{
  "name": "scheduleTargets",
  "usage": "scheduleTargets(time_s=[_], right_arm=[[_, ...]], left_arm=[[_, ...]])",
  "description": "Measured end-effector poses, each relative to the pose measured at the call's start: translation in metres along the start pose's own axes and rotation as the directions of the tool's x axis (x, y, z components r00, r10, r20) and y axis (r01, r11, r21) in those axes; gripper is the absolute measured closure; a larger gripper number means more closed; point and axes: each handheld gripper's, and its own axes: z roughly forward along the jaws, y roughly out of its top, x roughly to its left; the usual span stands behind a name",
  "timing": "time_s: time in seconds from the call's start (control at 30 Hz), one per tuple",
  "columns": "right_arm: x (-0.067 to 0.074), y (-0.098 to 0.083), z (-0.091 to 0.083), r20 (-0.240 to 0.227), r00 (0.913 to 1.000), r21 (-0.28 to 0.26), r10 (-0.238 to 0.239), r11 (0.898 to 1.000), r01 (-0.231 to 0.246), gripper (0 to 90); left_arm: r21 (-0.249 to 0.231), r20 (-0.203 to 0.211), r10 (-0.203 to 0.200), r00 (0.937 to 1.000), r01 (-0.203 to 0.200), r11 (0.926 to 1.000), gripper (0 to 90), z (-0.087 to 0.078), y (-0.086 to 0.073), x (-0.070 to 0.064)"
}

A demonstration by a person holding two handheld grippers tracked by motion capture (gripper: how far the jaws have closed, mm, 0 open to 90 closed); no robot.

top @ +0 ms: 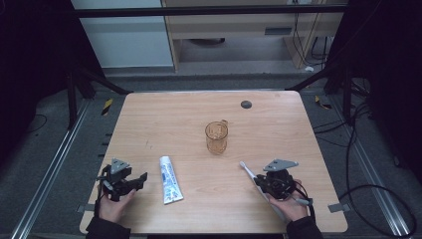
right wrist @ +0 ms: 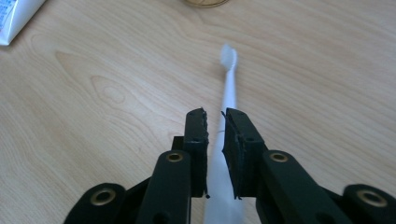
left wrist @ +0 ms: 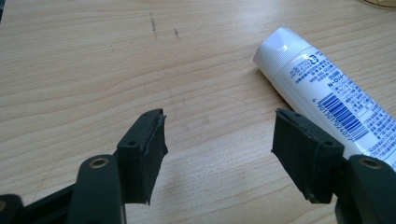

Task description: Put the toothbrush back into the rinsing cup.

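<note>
While the right hand-held gripper (right wrist: 215,116) is sitting low over the near right part of the desk (top: 278,114), the toothbrush (right wrist: 228,93) is lying on the wood directly between its two black jaws. The jaws are standing a narrow gap apart, one on each side of the white handle; whether the pads are pressing on the handle I cannot tell. The brush head is pointing away from the jaws, toward the cup (top: 216,138), and the handle is running back under the gripper body. In the high view the toothbrush (top: 247,171) is showing its head just left of the right hand-held gripper (top: 262,183), slanting up and left.

The cup is standing upright near the middle of the desk, well apart from both hands. It is amber and see-through, with a handle on its far side; nothing is showing inside it.

The toothbrush is looking pale, white to translucent, slim, with a small bristle head.

The left hand-held gripper (left wrist: 219,135) is hovering at the near left, jaws wide apart over bare wood. A white toothpaste tube (left wrist: 322,93) with blue print and a barcode is lying just beside its right jaw, cap end away from the person.
</note>
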Motion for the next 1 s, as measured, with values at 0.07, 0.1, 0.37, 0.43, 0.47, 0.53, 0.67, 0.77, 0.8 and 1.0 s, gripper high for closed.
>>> scheduleTargets(time_s=[0.07, 0.1, 0.37, 0.43, 0.47, 0.53, 0.67, 0.77, 0.8, 1.0], right_arm=[[-0.004, 0.001, -0.006, 0.016, 0.9999, -0.006, 0.007, 1.0, -0.007, 77.0], [-0.006, 0.002, -0.009, 0.027, 0.9995, -0.004, 0.013, 1.0, -0.013, 76.6], [-0.014, 0.006, -0.023, 0.078, 0.9966, 0.017, 0.026, 0.999, -0.028, 71.1], [-0.015, 0.008, -0.027, 0.084, 0.996, 0.025, 0.03, 0.999, -0.032, 69.9], [-0.017, 0.009, -0.029, 0.082, 0.996, 0.028, 0.036, 0.999, -0.038, 69.5], [-0.018, 0.01, -0.03, 0.084, 0.9956, 0.035, 0.041, 0.998, -0.044, 68.9], [-0.019, 0.011, -0.03, 0.087, 0.9953, 0.073, 0.043, 0.996, -0.049, 67.5], [-0.019, 0.012, -0.028, 0.09, 0.9952, 0.094, 0.037, 0.994, -0.046, 66.9], [-0.018, 0.012, -0.028, 0.087, 0.9954, 0.1, 0.039, 0.994, -0.047, 66.8], [-0.018, 0.013, -0.025, 0.094, 0.995, 0.162, 0.035, 0.986, -0.05, 66.2]], left_arm=[[0.0, 0.001, 0.001, 1.0, -0.001, 1.0, 33.8, 0.0, 0.0, 0.0], [0.0, 0.001, 0.001, 1.0, -0.001, 1.0, 33.7, 0.0, 0.0, 0.0], [0.008, 0.007, 0.016, 0.9998, -0.016, 0.9998, 33.0, 0.002, 0.0, 0.0], [0.007, 0.008, 0.016, 0.9998, -0.016, 0.9998, 32.8, 0.003, 0.0, -0.001], [0.006, 0.008, 0.016, 0.9998, -0.016, 0.9998, 32.7, 0.003, 0.0, -0.001], [0.005, 0.007, 0.017, 0.9998, -0.017, 0.9998, 32.5, 0.003, 0.001, -0.001], [0.005, 0.006, 0.021, 0.9998, -0.021, 0.9998, 32.1, 0.003, 0.001, -0.002], [0.006, 0.005, 0.023, 0.9997, -0.023, 0.9997, 31.9, 0.003, 0.001, -0.002], [0.007, 0.005, 0.023, 0.9997, -0.023, 0.9997, 31.8, 0.003, 0.001, -0.002], [0.006, 0.005, 0.016, 0.9999, -0.016, 0.9998, 31.6, 0.004, 0.001, -0.001]])
